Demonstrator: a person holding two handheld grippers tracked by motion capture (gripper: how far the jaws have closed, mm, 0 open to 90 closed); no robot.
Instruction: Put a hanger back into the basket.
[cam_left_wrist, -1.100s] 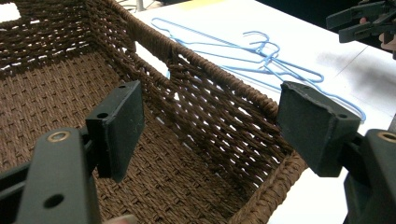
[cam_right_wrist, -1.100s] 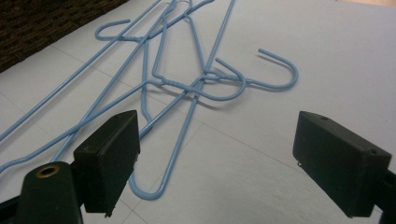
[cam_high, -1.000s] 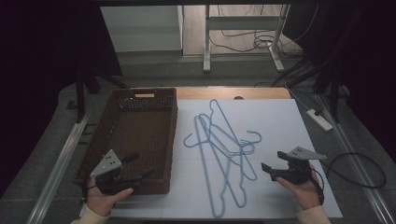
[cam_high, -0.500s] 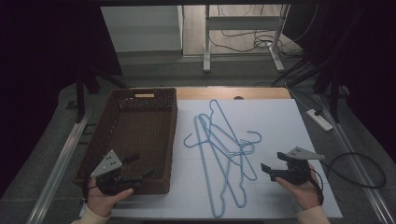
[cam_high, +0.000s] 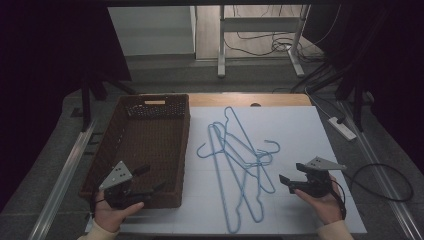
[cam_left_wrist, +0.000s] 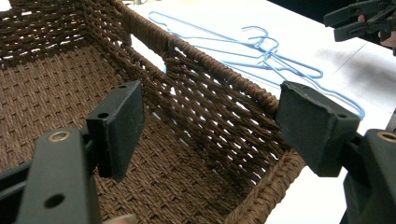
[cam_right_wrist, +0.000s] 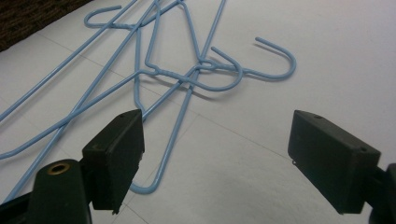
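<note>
Thin blue wire hangers (cam_high: 240, 165) are left tangled on the white table (cam_high: 300, 130); nothing is put in the brown woven basket (cam_high: 150, 145); both grippers, left (cam_high: 145, 187) and right (cam_high: 290, 181), are held wide apart and empty.

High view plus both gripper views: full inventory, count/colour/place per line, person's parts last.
Wire hangers: tangled pile, count unclear, light blue, mid-table on the sheet.
Basket: one, dark brown wicker, table's left, nothing in it.
White sheet: one, covers the tabletop right of the basket.
Power strip: one, white, floor right of the table.
Left gripper: black, jaws open, at the basket's near right corner.
Right gripper: black, jaws open, right of the hangers.
</note>
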